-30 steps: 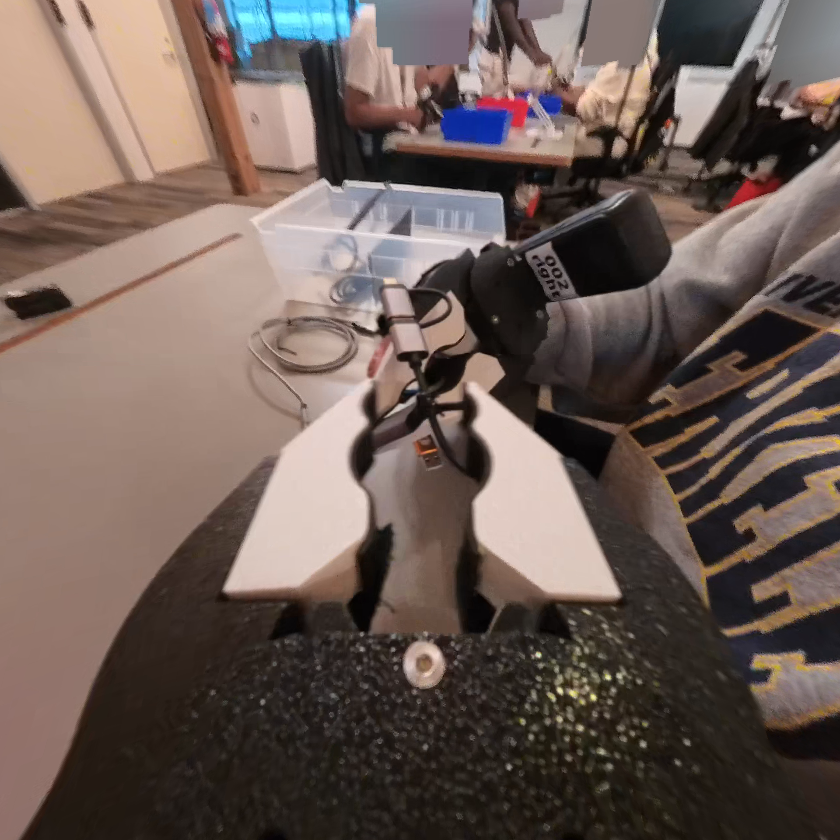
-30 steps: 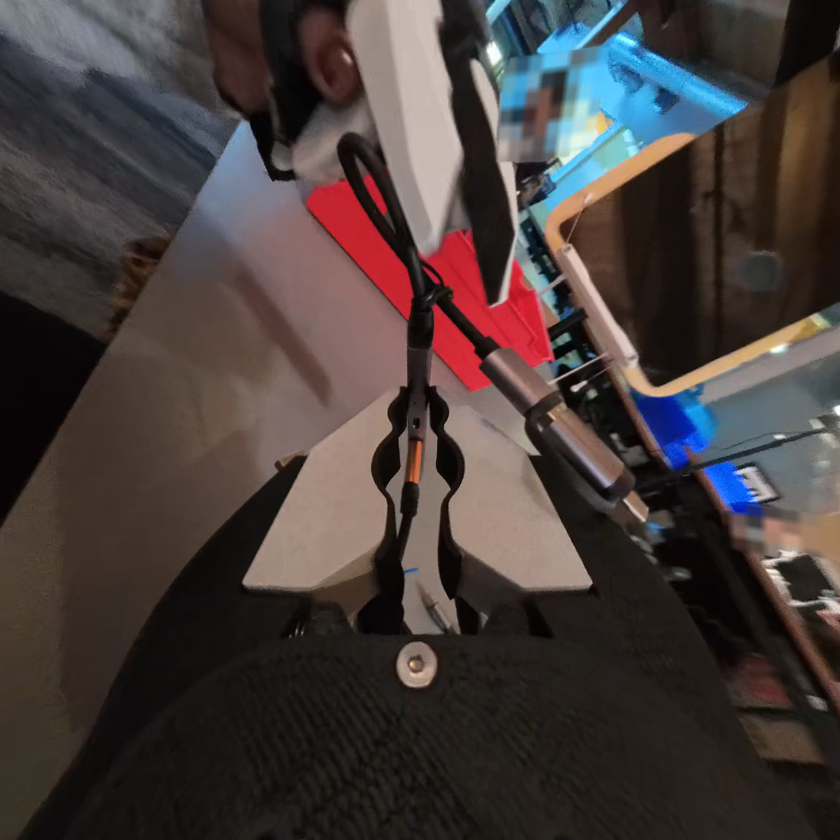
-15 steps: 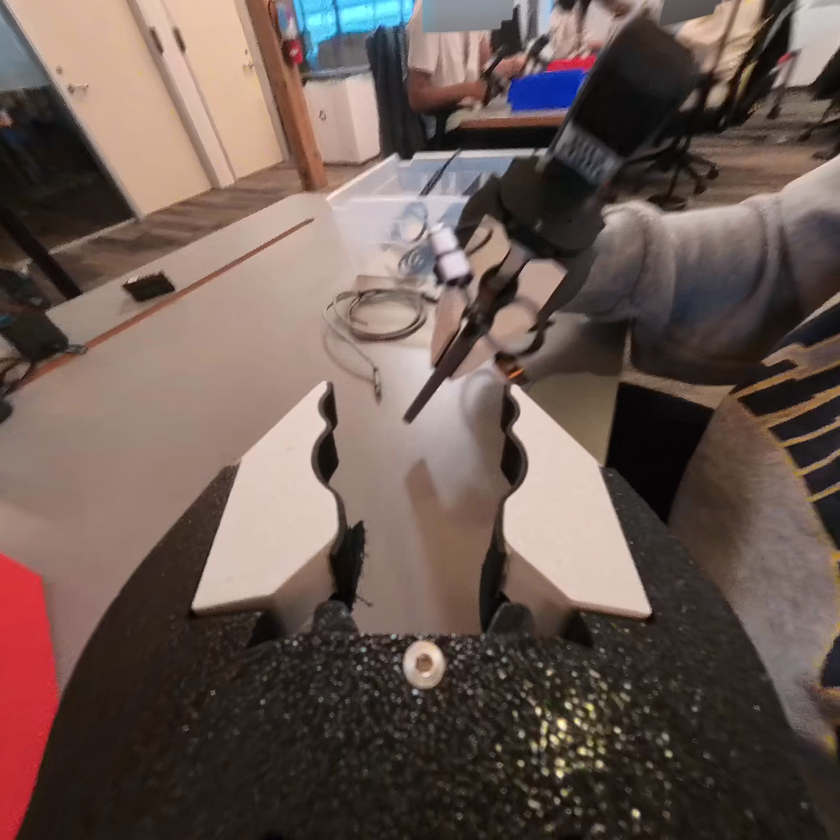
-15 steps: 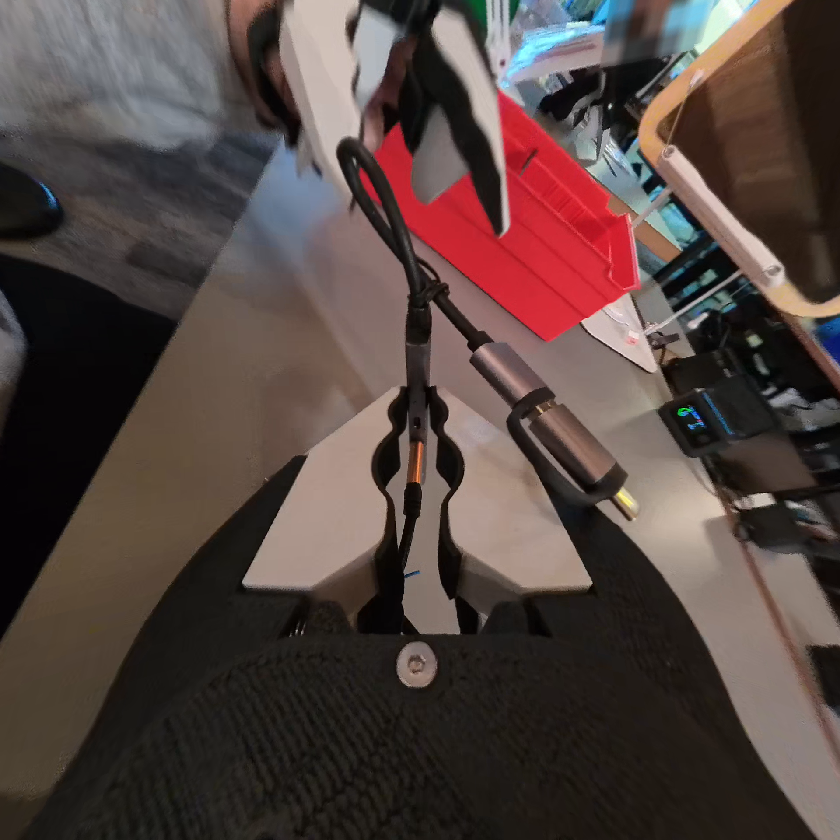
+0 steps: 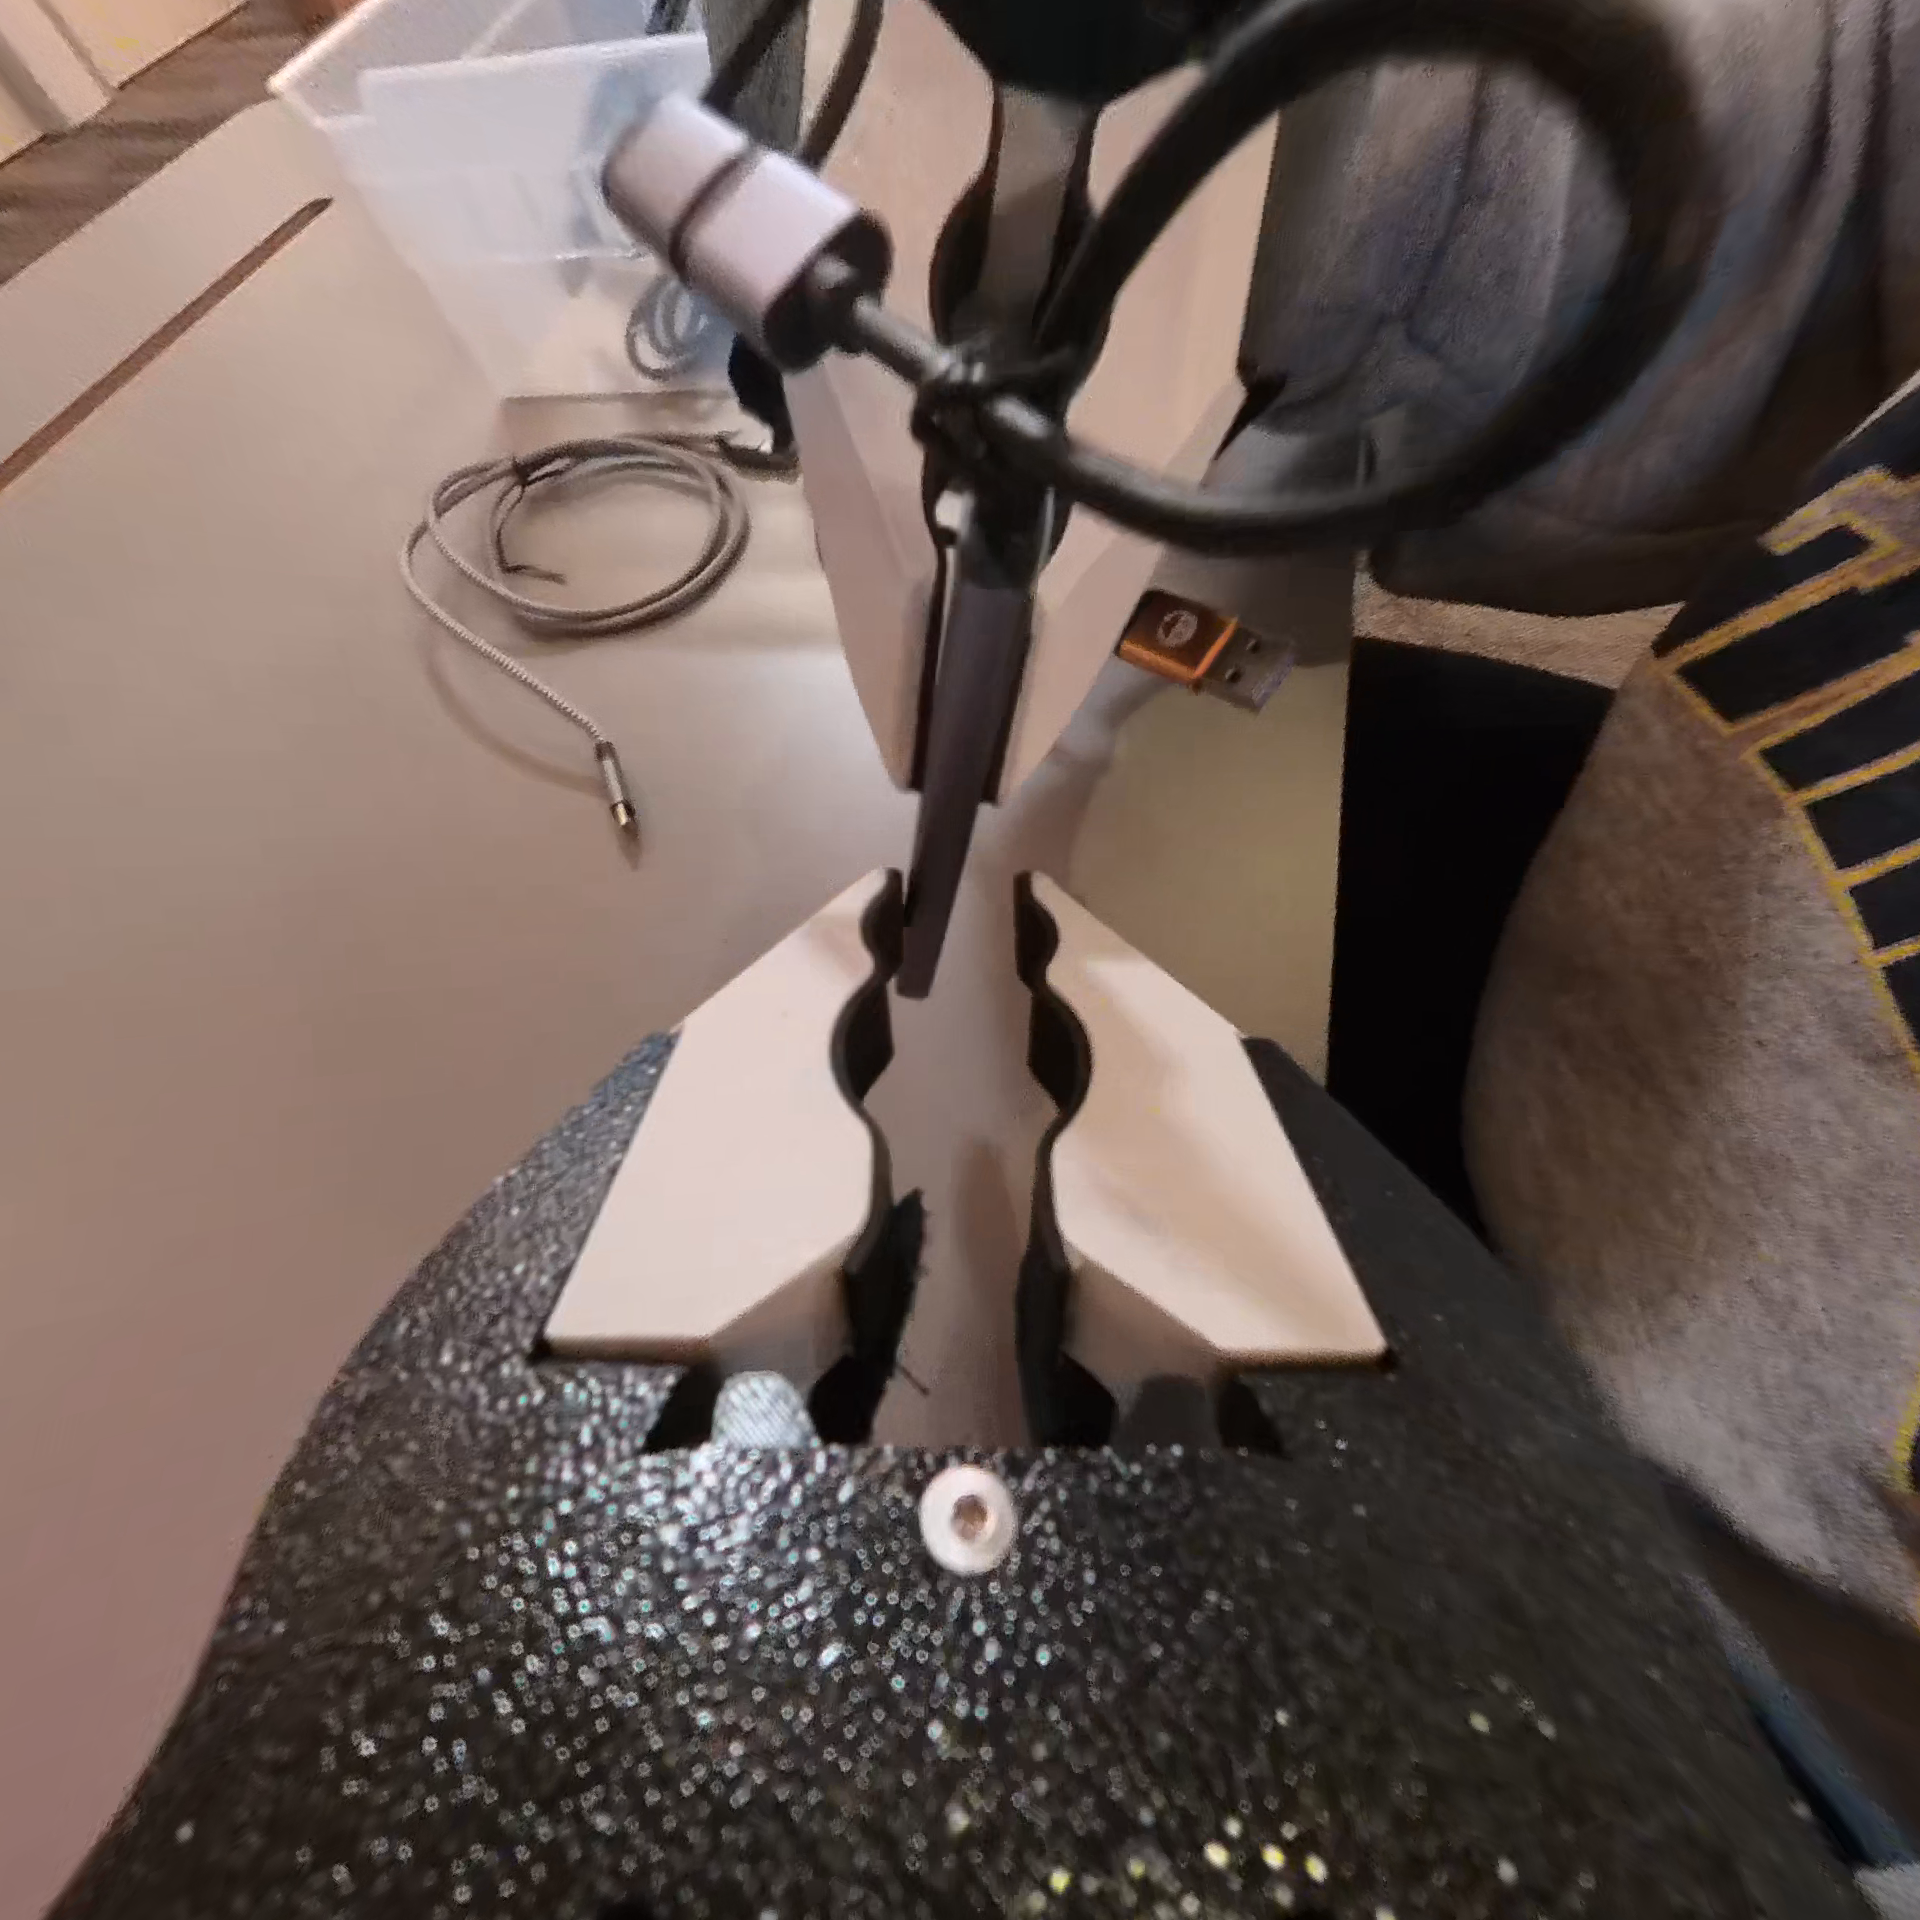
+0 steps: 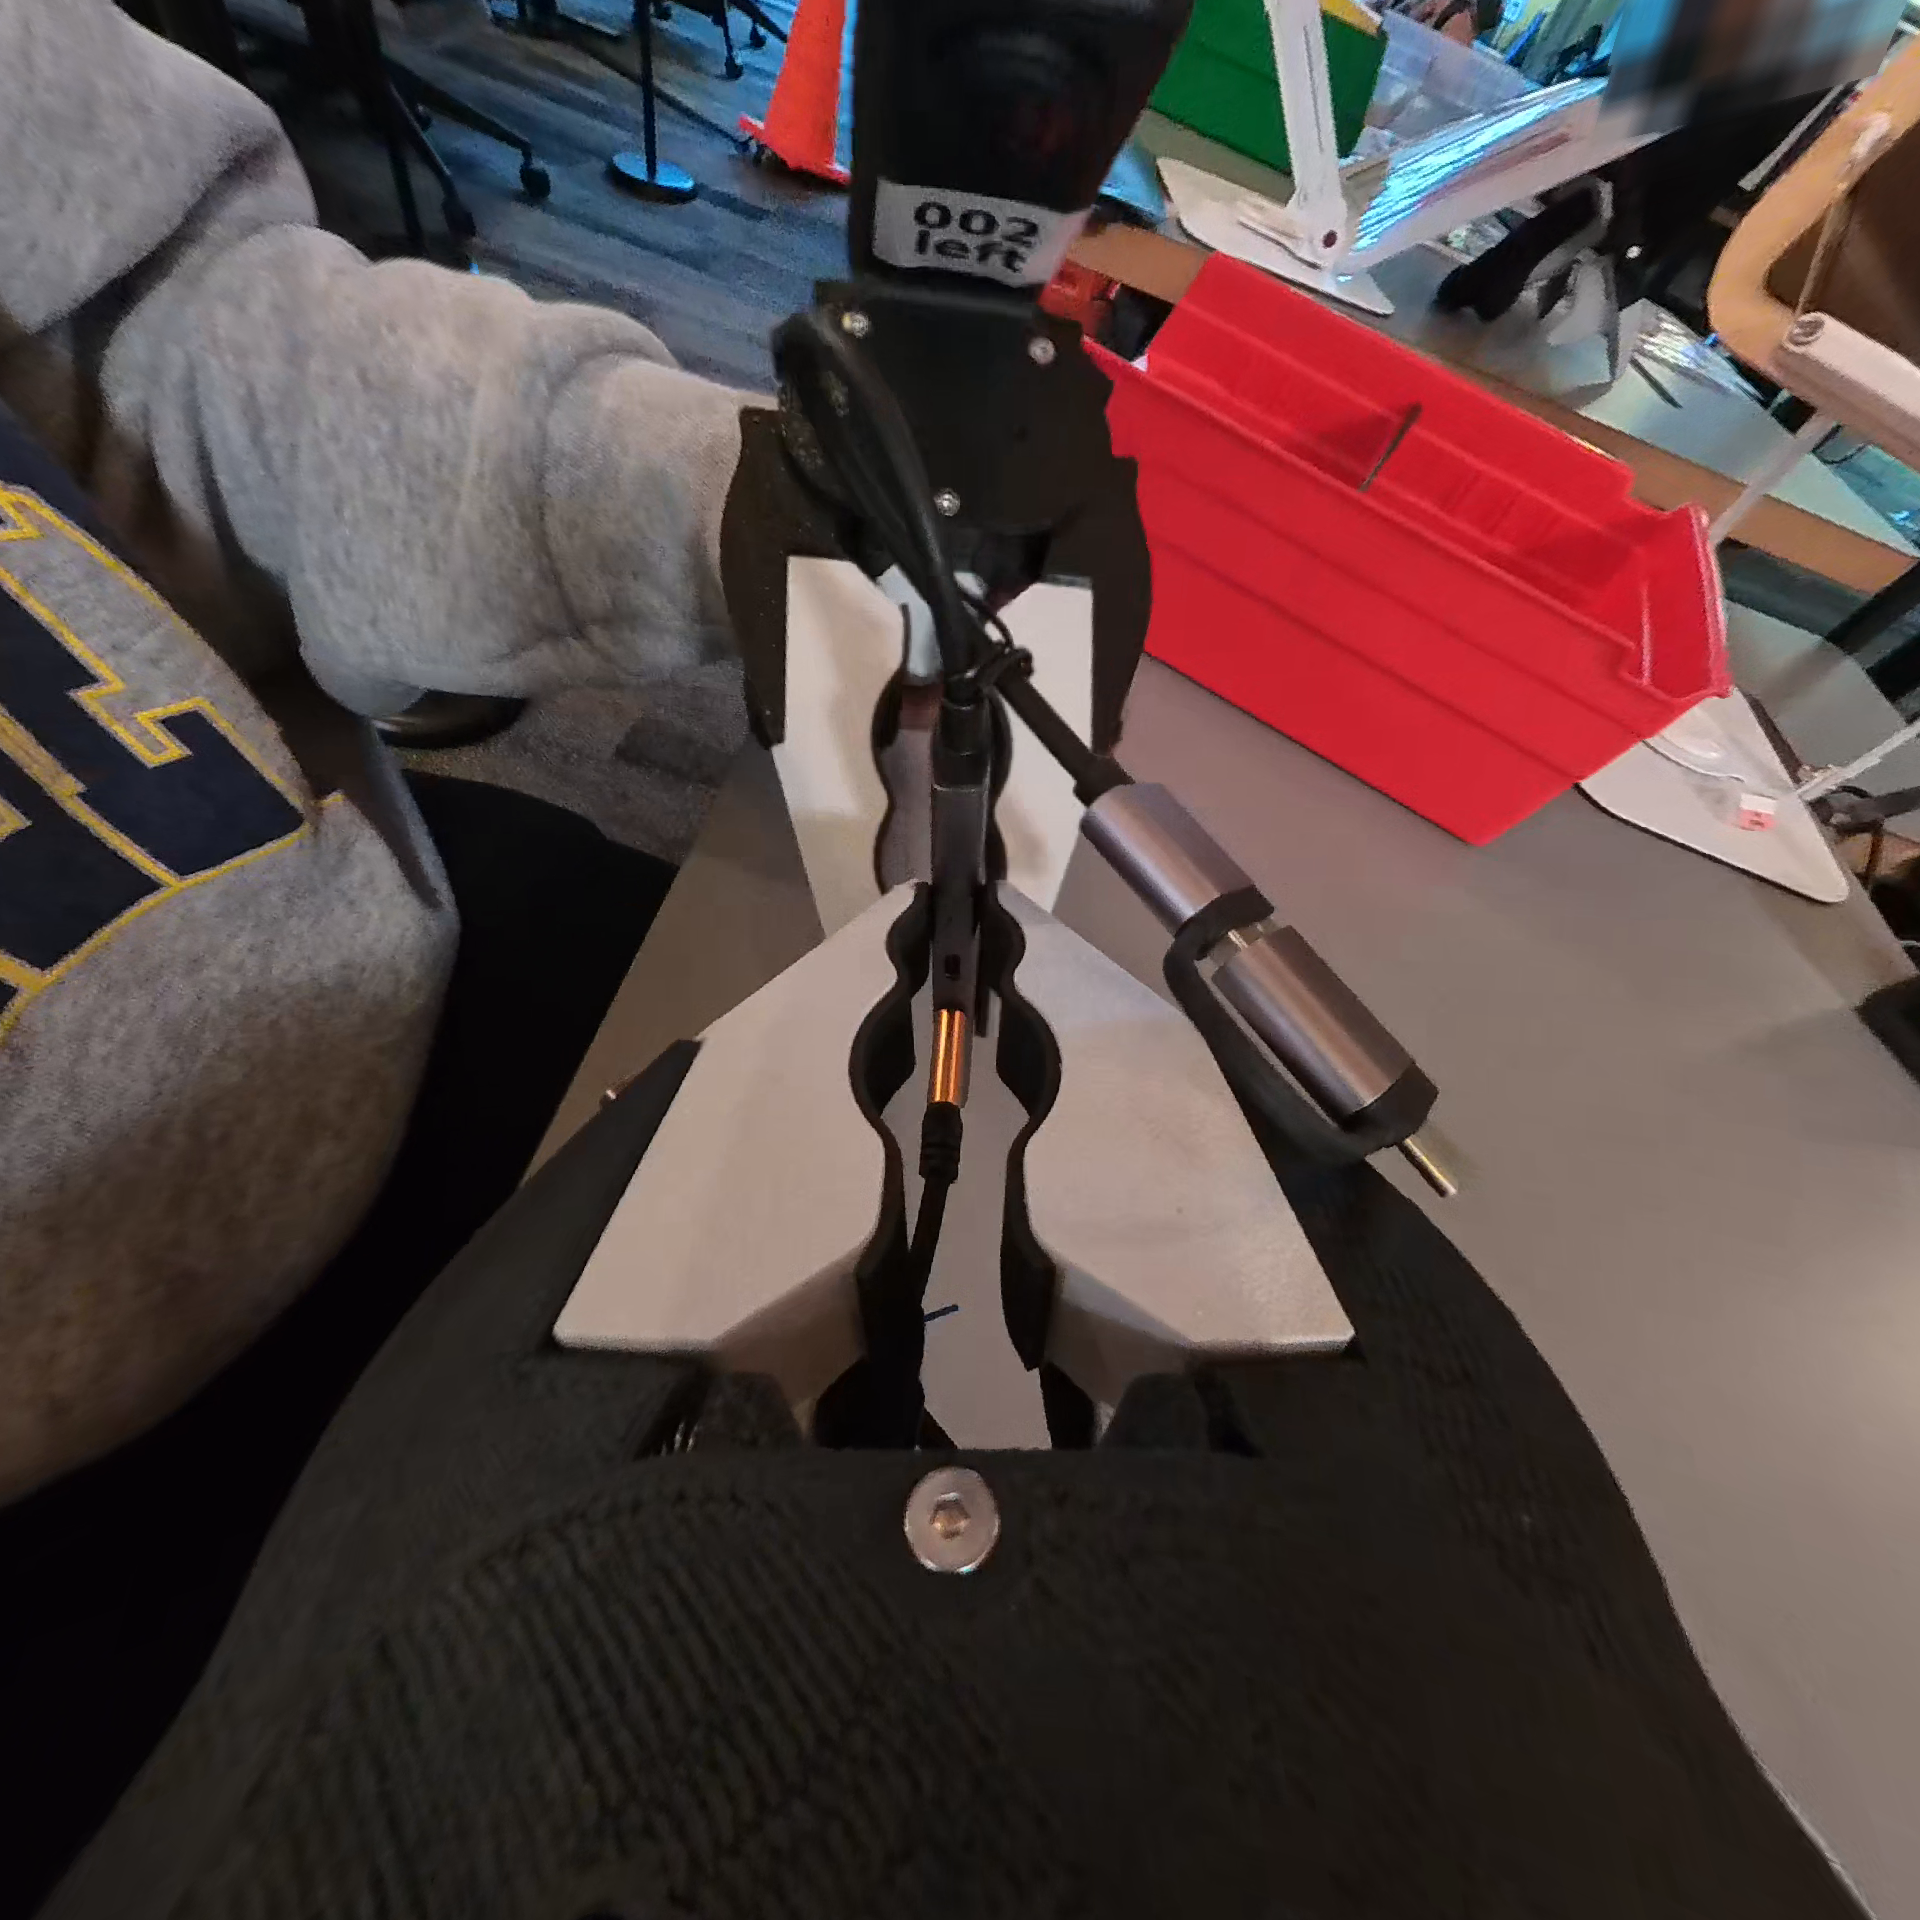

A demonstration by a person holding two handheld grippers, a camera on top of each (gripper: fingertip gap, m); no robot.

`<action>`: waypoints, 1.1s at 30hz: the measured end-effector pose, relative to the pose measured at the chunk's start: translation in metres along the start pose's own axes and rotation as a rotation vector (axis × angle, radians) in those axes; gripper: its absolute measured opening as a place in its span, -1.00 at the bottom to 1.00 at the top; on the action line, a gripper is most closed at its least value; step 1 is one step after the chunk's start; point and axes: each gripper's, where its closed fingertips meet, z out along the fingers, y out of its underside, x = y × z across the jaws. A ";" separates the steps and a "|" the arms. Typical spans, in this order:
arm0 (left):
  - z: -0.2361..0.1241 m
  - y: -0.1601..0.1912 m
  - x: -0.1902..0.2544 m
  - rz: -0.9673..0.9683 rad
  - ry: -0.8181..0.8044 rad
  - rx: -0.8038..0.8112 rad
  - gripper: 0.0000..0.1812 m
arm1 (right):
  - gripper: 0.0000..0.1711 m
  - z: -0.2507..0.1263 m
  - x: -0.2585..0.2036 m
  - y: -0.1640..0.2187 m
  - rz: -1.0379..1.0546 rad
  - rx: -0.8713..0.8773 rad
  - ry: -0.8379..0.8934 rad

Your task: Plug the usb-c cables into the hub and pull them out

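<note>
My right gripper is shut on a slim dark grey hub and holds it in the air above the table edge. The hub sticks out past the right gripper, and its tip lies between the fingertips of my left gripper. The left jaws stand a narrow gap apart; the tip rests against the left finger only. A black cable loops from a knot by the hub. A grey adapter dangles from it. An orange USB plug hangs beside the right fingers.
A coiled grey braided cable lies on the beige table, with a clear plastic bin behind it. A red bin stands on the table's other side. The person's grey sweatshirt is close on the right, past the table edge. Left tips to right tips: about 4 cm.
Half a second ago my left gripper was wide open and apart from the hub. It has moved in and narrowed around the hub's tip. The right gripper stays shut on the hub.
</note>
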 end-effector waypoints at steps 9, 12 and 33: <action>-0.020 -0.001 -0.018 0.090 -0.129 0.087 -0.92 | -0.58 -0.030 0.008 -0.013 -0.106 -0.009 0.058; -0.046 -0.005 -0.035 0.082 -0.239 0.216 -0.92 | -0.63 -0.062 0.038 -0.009 -0.078 -0.011 0.199; -0.084 -0.038 -0.054 -0.321 -0.002 0.761 -0.93 | -0.94 -0.032 0.102 0.146 -0.001 -0.775 0.113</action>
